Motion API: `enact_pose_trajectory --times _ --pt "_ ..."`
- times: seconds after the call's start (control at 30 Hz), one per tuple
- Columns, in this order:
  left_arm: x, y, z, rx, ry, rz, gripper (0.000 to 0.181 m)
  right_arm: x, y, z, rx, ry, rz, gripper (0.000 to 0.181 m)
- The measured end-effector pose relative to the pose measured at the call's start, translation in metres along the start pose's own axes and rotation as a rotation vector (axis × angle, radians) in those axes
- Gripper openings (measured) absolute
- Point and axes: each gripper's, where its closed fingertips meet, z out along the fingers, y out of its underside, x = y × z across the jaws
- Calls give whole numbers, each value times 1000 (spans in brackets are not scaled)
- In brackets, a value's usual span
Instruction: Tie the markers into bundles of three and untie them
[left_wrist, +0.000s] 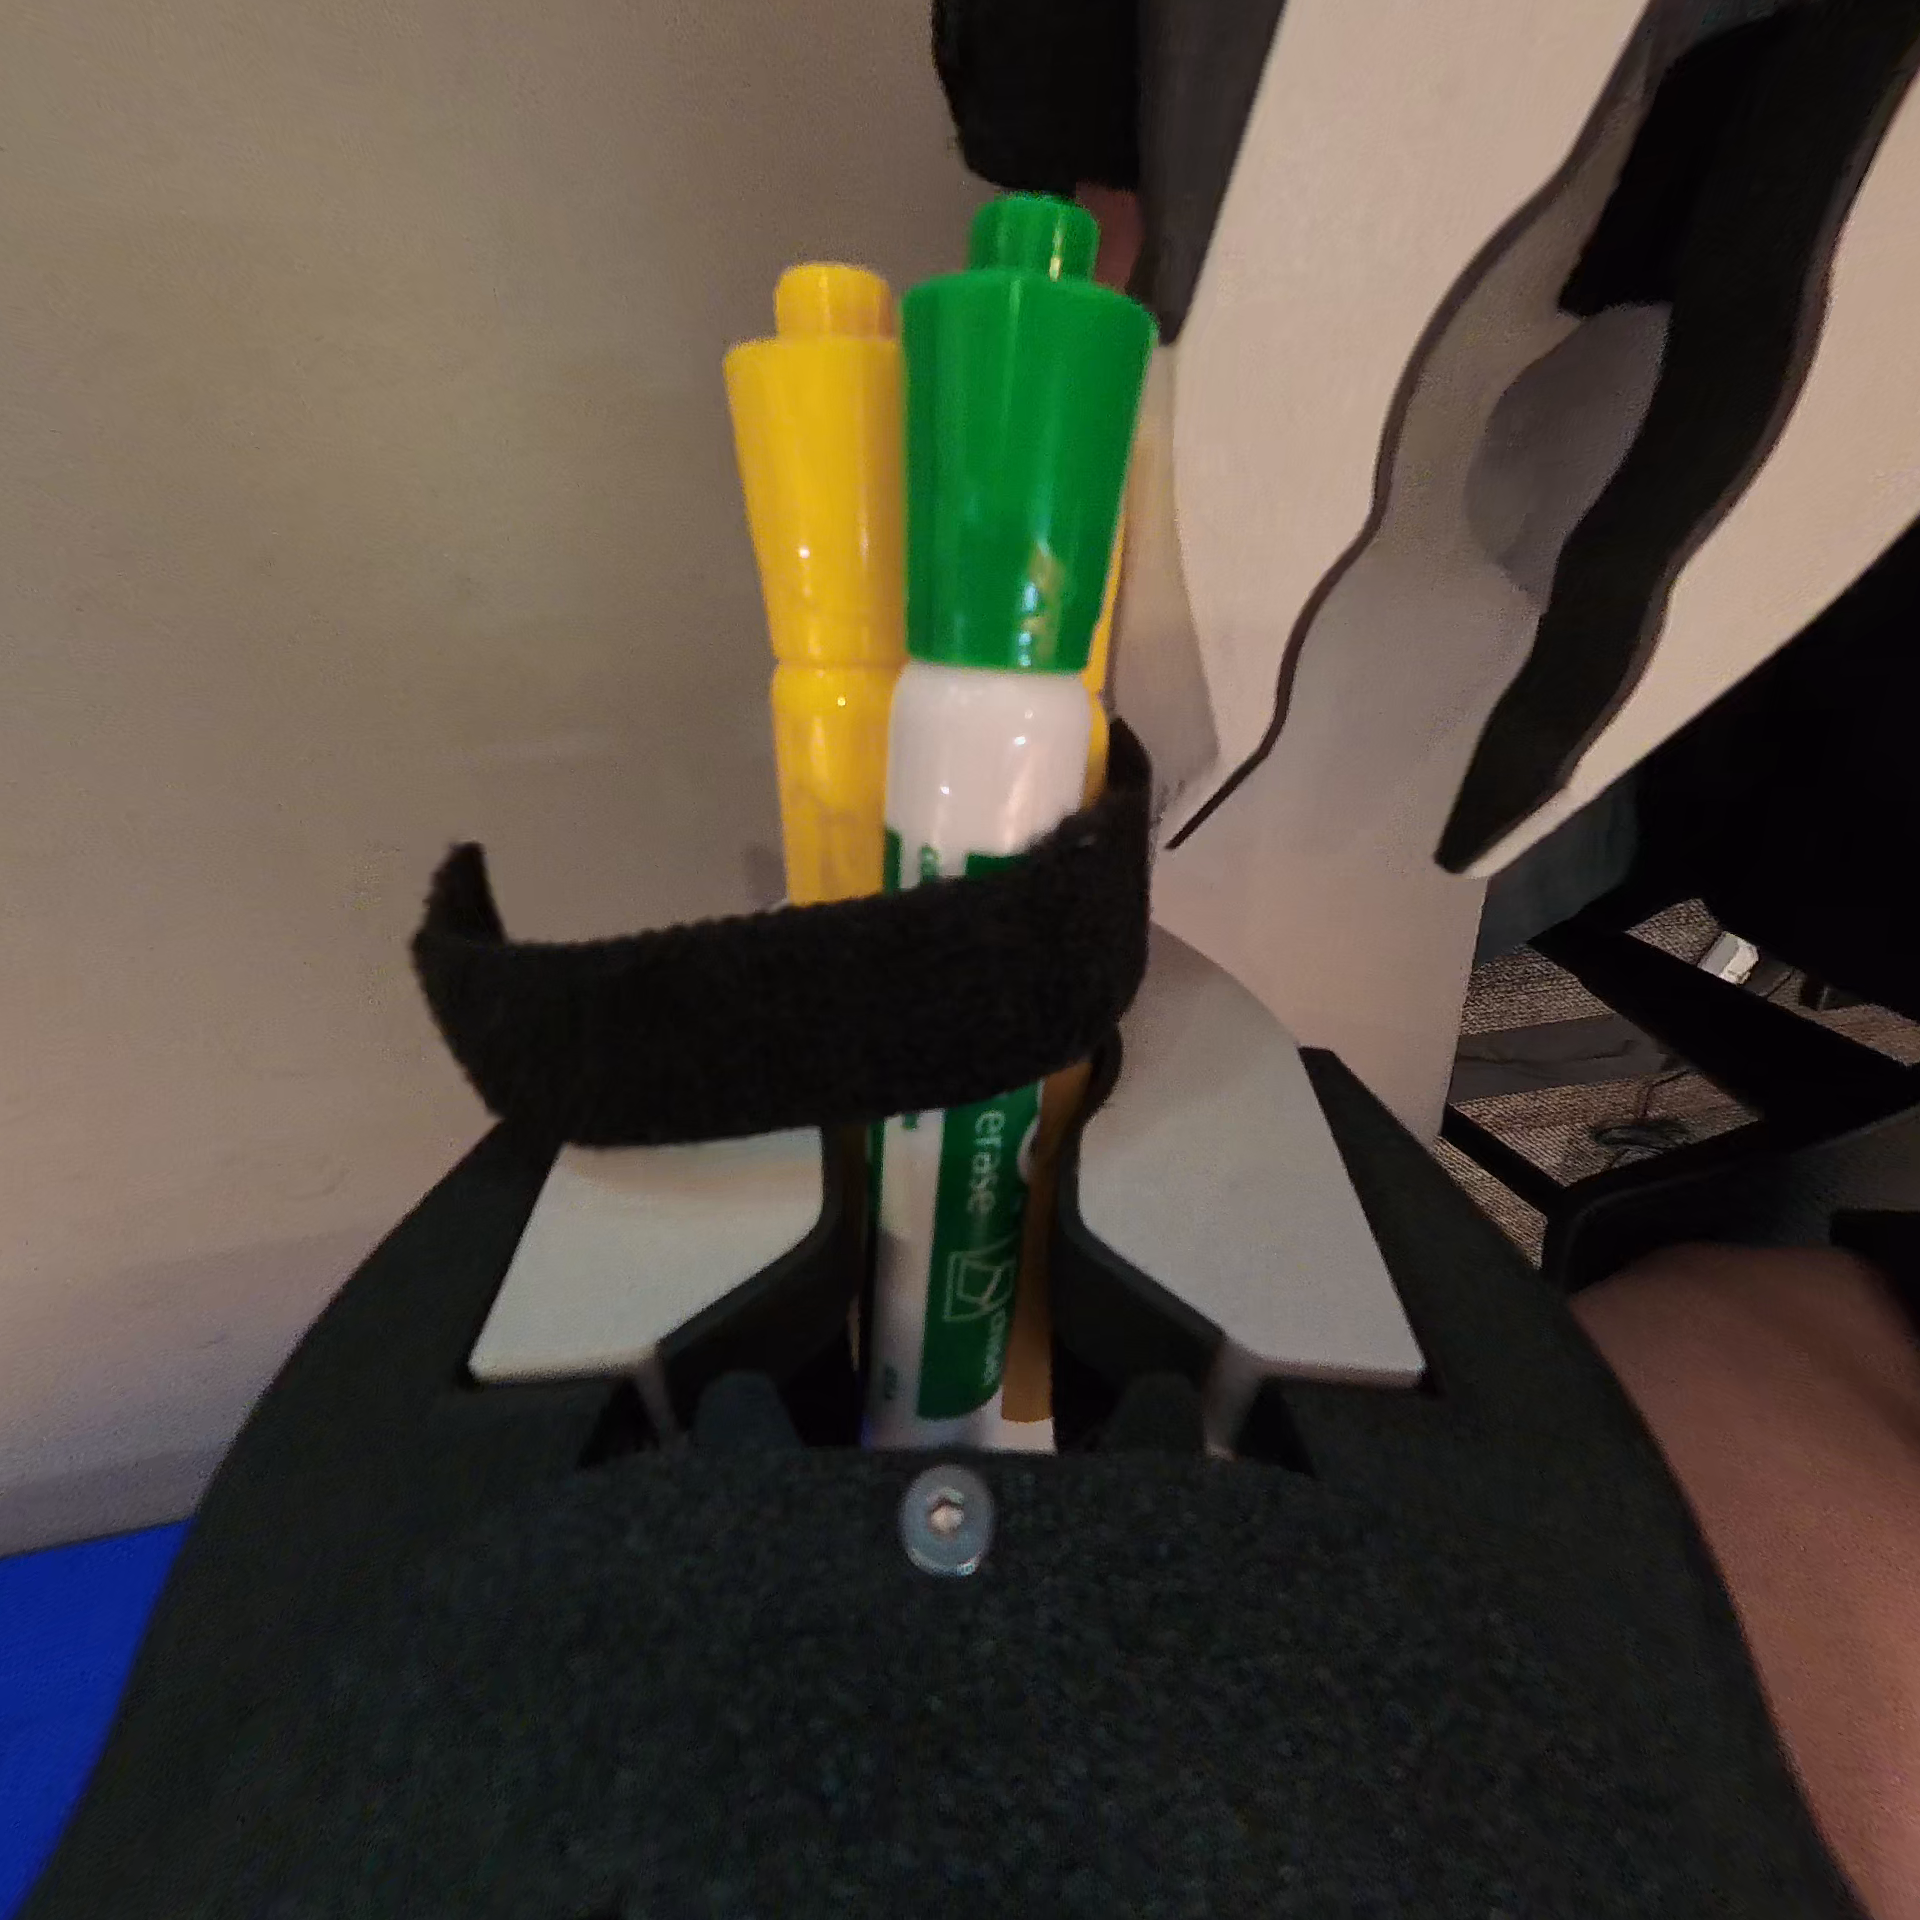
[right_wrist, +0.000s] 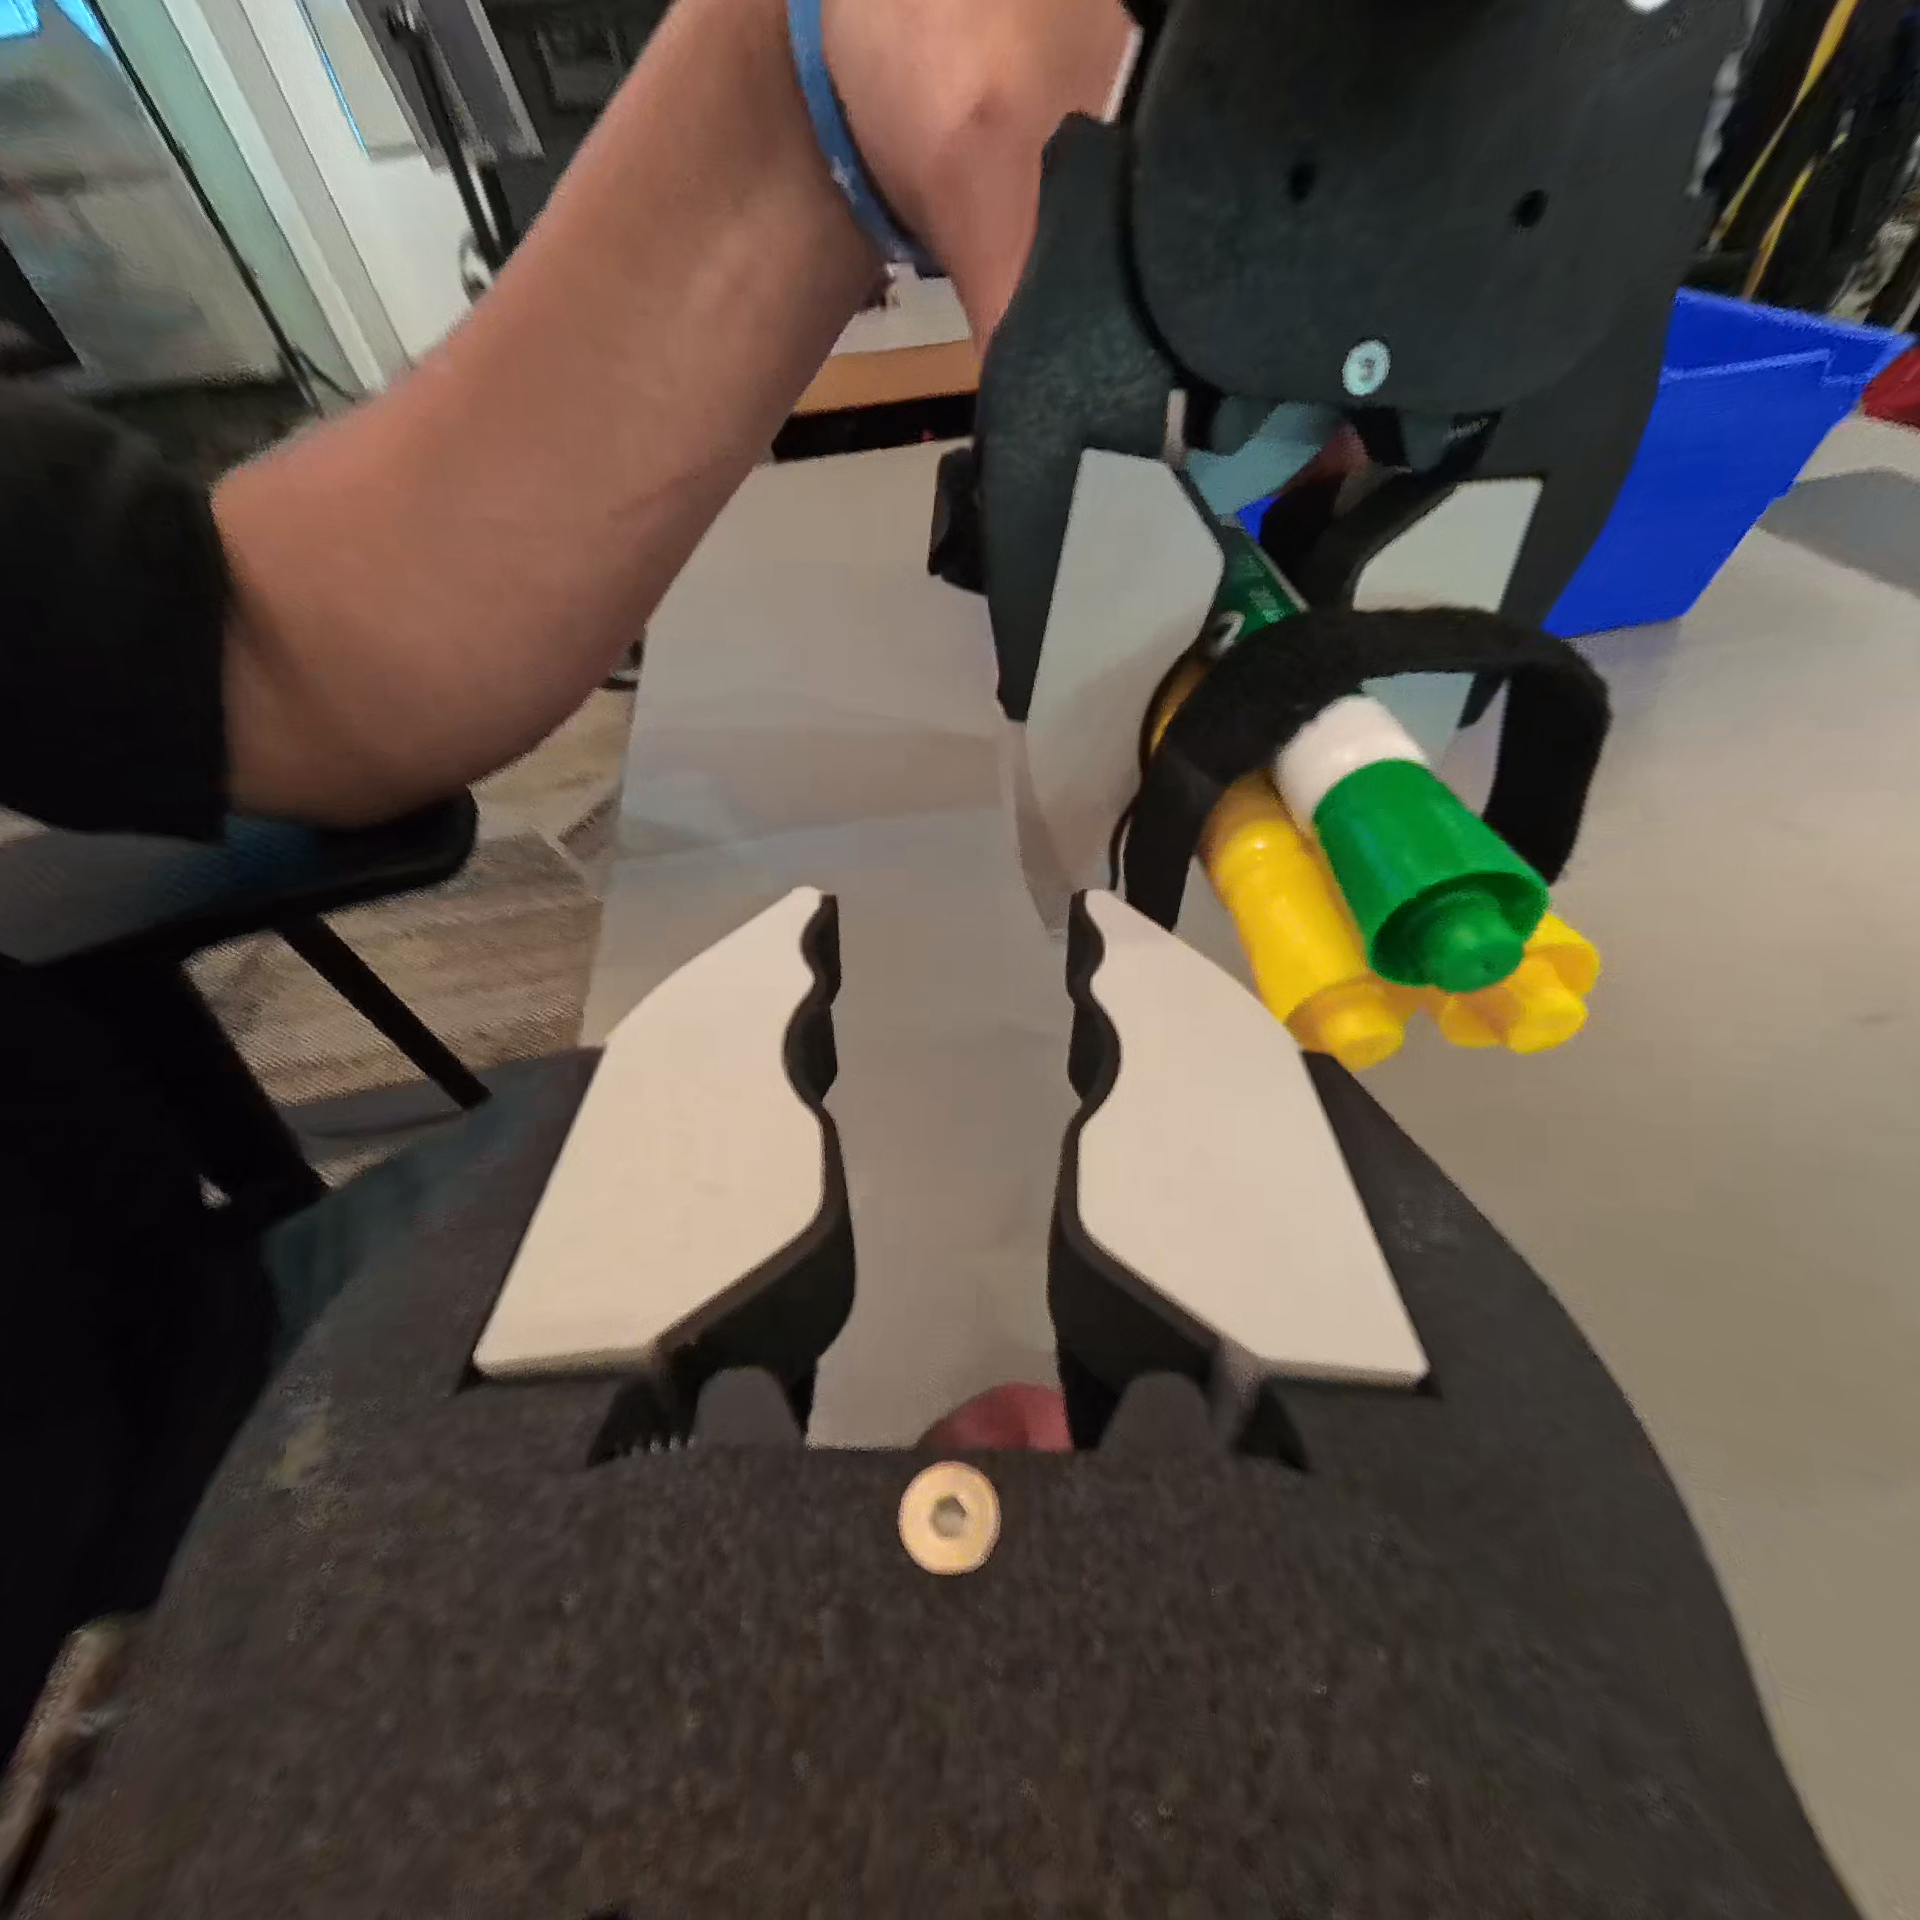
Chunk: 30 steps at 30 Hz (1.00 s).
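The left tool (right_wrist: 1236, 665) is clamped on a bundle of three markers, held above a pale grey worktop (right_wrist: 1662, 1195). Counted from the right wrist view, the bundle holds one green-capped marker (right_wrist: 1423, 883) with a white barrel and two yellow markers (right_wrist: 1299, 956), their caps pointing toward the camera. In the left wrist view, the green-capped marker (left_wrist: 997, 582) stands in front, gripped between the tool's two white fingers (left_wrist: 665, 1278), with one yellow marker (left_wrist: 821, 582) beside it on the left; the second yellow one is mostly hidden behind.

One black hook-and-loop strap (left_wrist: 790, 997) wraps loosely around the markers, forming an open loop wider than the bundle. From the right wrist view, the strap (right_wrist: 1538, 727) arcs over the green cap.

The right tool (right_wrist: 951, 945) has its two fingers apart and holds nothing; it sits just beside the bundle, not touching it. In the left wrist view, the right tool's fingers (left_wrist: 1299, 582) appear close on the right of the markers.

One blue bin (right_wrist: 1745, 468) stands on the worktop behind. A person's bare forearm (right_wrist: 582, 468), with one blue wristband (right_wrist: 831, 135), reaches to the left tool.
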Motion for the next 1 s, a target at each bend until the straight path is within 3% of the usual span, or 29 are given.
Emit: enact_pose_trajectory --times 0.23,0.5,0.67,0.83,1.0 --pt "-4 -1 -1 6 -14 -7 41 3 -9 4 157 -102 497 67" --pt "-3 -1 3 -22 -16 -5 43 12 -13 5 322 -259 948 74" --pt "-5 0 6 -43 -24 -12 41 19 -13 5 386 -300 1131 79" --pt "-6 1 6 -40 -25 -13 41 22 -6 3 346 -247 1044 74" --pt "-7 6 -1 -17 -31 -30 41 29 9 -24 139 -117 703 66"
